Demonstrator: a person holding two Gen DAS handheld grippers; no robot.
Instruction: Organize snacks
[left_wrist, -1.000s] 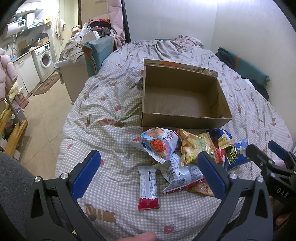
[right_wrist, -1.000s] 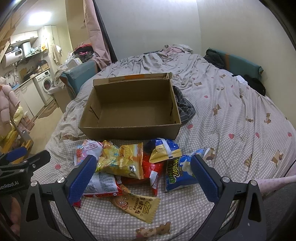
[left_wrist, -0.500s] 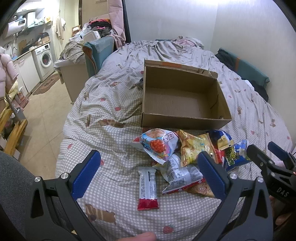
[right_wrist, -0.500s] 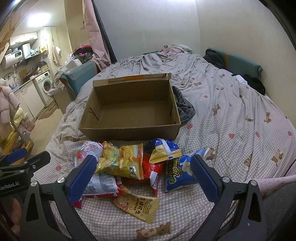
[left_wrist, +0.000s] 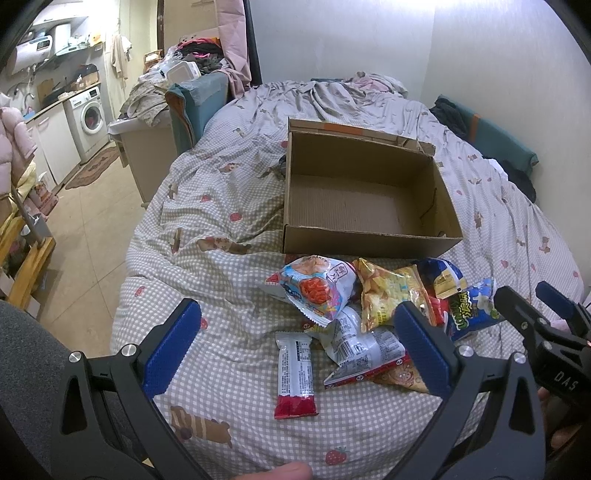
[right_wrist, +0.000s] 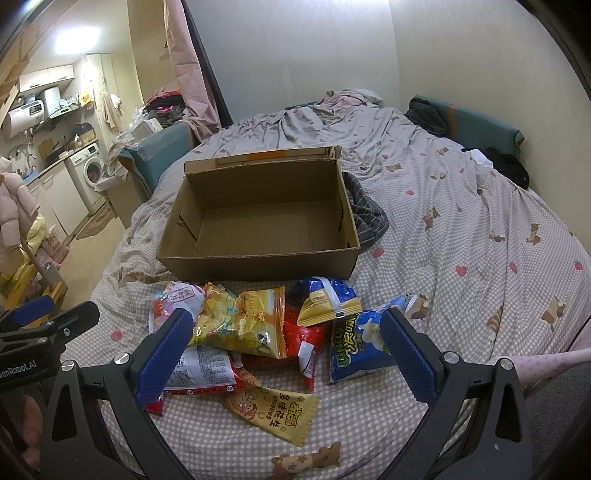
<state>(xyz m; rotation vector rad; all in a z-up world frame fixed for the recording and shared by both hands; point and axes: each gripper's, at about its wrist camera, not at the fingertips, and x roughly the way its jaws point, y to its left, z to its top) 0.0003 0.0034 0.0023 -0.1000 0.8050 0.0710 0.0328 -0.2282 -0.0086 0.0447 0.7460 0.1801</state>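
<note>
Cardboard box (right_wrist: 266, 218) ahead of both grippers is empty; all snack packets (right_wrist: 255, 332) lie unsorted. Left gripper (left_wrist: 295, 347) and right gripper (right_wrist: 284, 350) are spread wide, holding nothing.

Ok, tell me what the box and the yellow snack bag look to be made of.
The box: seemingly plain brown corrugated cardboard, matte; its floor shows ribbed lines and its edges are rough. The yellow snack bag: probably thin plastic film, glossy; it catches light, crinkles, and has a serrated sealed edge. A foil lining cannot be judged.
</note>
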